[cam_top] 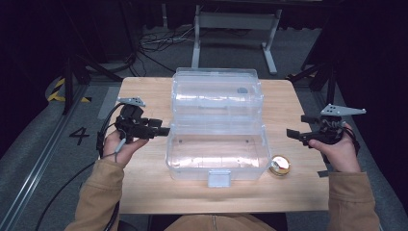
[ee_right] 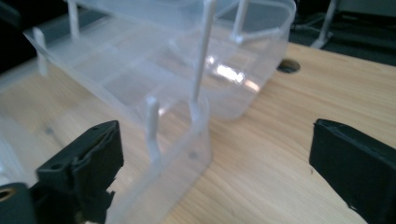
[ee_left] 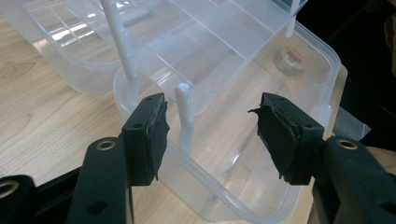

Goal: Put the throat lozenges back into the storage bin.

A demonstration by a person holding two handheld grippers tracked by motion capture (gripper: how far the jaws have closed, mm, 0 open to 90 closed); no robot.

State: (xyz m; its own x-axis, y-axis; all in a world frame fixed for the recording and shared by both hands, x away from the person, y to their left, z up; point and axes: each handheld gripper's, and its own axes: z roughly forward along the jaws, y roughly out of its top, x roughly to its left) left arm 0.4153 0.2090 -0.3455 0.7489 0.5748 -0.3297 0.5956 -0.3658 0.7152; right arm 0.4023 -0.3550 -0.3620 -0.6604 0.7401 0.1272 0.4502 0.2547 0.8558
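- The left gripper [cam_top: 166, 131] has its jaws apart, holding nothing; in the left gripper view they straddle the near-left corner wall of the clear plastic box [ee_left: 233, 186], one pad outside, one over the inside.
- The right gripper [cam_top: 290, 133] stands wide open and empty, just off the box's right side; no pad touches plastic.
- The box [cam_top: 216, 159] sits mid-table with its lid [cam_top: 216, 91] thrown back and the tiered tray [ee_left: 219, 60] raised on thin arms.
- A small round tin [cam_top: 279, 166] lies by the box's front right corner.
- Risks, as judgement: a one-sided pinch could slide or tip the light box; a pad catching a thin arm could bend it; a sweeping right gripper might knock the tin away.
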